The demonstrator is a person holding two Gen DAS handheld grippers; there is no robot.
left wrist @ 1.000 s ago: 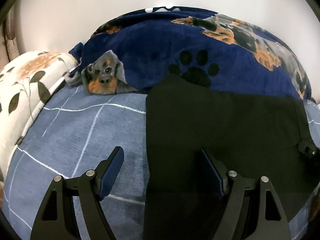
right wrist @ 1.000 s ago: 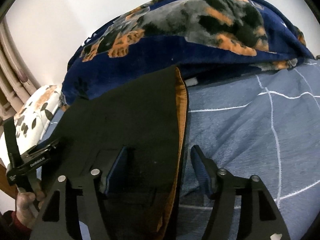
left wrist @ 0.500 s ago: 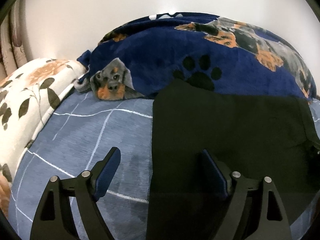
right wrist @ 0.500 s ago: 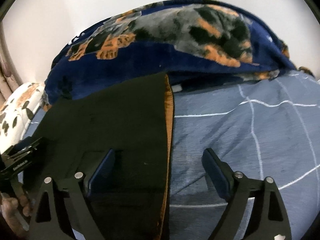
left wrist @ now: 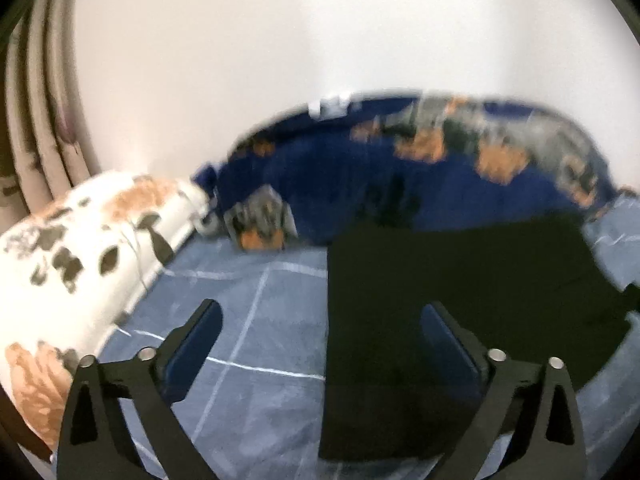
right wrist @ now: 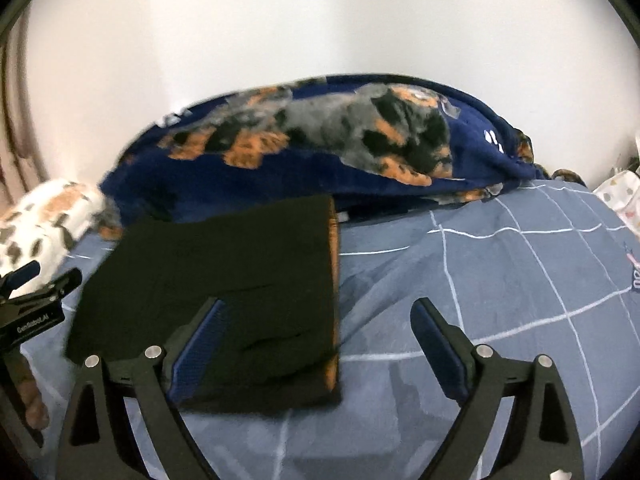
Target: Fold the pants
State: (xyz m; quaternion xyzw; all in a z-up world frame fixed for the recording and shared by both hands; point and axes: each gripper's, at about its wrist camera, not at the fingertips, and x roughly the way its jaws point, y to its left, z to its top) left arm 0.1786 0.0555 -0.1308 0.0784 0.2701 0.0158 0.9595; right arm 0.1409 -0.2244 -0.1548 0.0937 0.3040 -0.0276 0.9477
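The black pants (left wrist: 460,300) lie folded into a flat rectangle on the blue checked bedsheet (left wrist: 248,320). In the right wrist view the pants (right wrist: 240,280) show an orange-brown lining along their right edge. My left gripper (left wrist: 320,328) hangs above the pants' left edge, its jaws still opening, nothing pressed between its pads. Over the pants' right edge my right gripper (right wrist: 316,328) is raised, jaws also opening and empty. The left gripper's body (right wrist: 32,312) shows at the far left of the right wrist view, a hand below it.
A navy blanket with a dog print (right wrist: 320,148) is heaped along the wall behind the pants. A white floral pillow (left wrist: 80,248) lies at the left, with curtains (left wrist: 40,120) behind it. Blue sheet (right wrist: 500,280) stretches to the right of the pants.
Both grippers have opened wider and lifted up and back from the pants, which now lie lower and smaller in both views. The pants stay flat on the sheet.
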